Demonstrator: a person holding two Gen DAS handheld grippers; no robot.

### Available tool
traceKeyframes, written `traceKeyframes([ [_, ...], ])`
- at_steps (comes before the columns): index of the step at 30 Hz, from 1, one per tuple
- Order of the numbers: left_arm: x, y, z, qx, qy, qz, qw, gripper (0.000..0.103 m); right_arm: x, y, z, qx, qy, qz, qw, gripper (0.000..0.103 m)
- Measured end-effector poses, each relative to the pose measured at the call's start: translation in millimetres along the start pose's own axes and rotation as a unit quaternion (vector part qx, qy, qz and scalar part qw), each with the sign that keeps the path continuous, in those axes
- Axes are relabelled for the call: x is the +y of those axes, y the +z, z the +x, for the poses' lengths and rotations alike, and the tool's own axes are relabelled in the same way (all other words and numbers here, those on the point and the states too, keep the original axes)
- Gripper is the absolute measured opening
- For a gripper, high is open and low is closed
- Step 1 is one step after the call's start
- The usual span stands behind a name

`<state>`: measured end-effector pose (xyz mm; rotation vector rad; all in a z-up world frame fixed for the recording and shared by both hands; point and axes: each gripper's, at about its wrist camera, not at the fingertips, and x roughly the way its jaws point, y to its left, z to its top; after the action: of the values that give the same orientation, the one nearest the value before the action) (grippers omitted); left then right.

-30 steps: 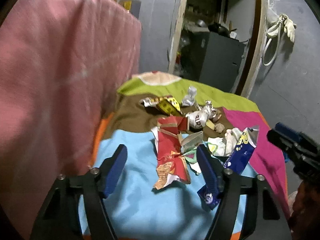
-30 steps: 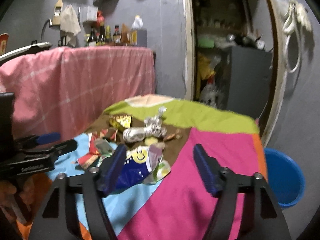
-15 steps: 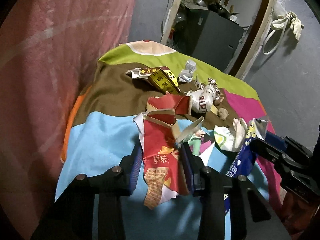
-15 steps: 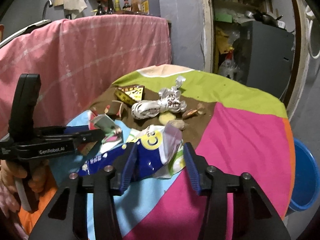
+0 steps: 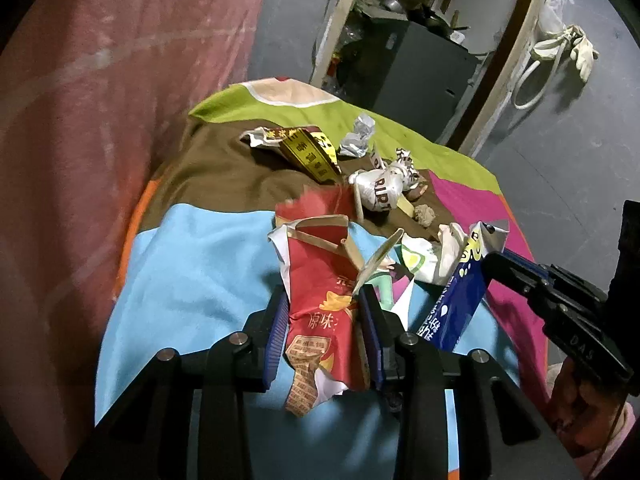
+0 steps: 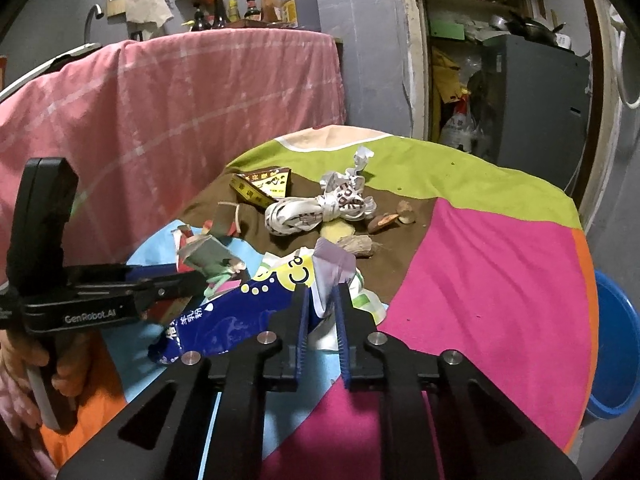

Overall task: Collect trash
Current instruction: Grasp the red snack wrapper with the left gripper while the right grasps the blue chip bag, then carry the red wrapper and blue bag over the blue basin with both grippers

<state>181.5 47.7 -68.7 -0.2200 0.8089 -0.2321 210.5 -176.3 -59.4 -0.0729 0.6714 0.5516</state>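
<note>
The left gripper [image 5: 325, 312] is closing, its blue pads pressing both sides of the red snack wrapper [image 5: 320, 300] on the light-blue patch of the round table's cloth [image 5: 192, 280]. The right gripper [image 6: 320, 304] is pressed together, pinching the torn top edge of the blue-and-white milk-powder bag [image 6: 236, 312].

Only the right wrist view shows the blue basin [image 6: 614, 344] below the table's right edge and the bottles [image 6: 248, 10] above the pink sheet [image 6: 180, 120]. The left view alone shows gloves [image 5: 576, 46] hanging on the wall.

More litter crowds the brown patch: a yellow packet [image 5: 310, 152], a knotted white bag [image 6: 316, 208]. The magenta patch [image 6: 500, 280] is bare, open to the edge.
</note>
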Motion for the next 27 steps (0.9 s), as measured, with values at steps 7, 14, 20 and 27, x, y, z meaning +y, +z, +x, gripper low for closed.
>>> traceKeyframes([
  [7,-9.8,-15.3,-21.0,-0.023,0.013,0.007,0.9996,0.030,4.9,-4.4,-16.7,-0.027,-0.006,-0.005,1.000,0.004],
  [14,-16.8,-31.1,-36.5,-0.042,0.000,-0.005,0.9991,0.030,8.2,-10.3,-44.6,-0.077,-0.023,-0.004,0.997,0.003],
  [20,-17.3,-42.1,-48.0,-0.041,-0.014,-0.016,0.9990,0.030,10.3,-18.3,-64.8,-0.104,-0.031,0.000,0.994,0.003],
  [27,-30.1,-37.3,-59.3,-0.071,-0.016,-0.003,0.9973,0.030,12.2,-23.5,-86.1,-0.140,-0.048,0.004,0.989,0.003],
])
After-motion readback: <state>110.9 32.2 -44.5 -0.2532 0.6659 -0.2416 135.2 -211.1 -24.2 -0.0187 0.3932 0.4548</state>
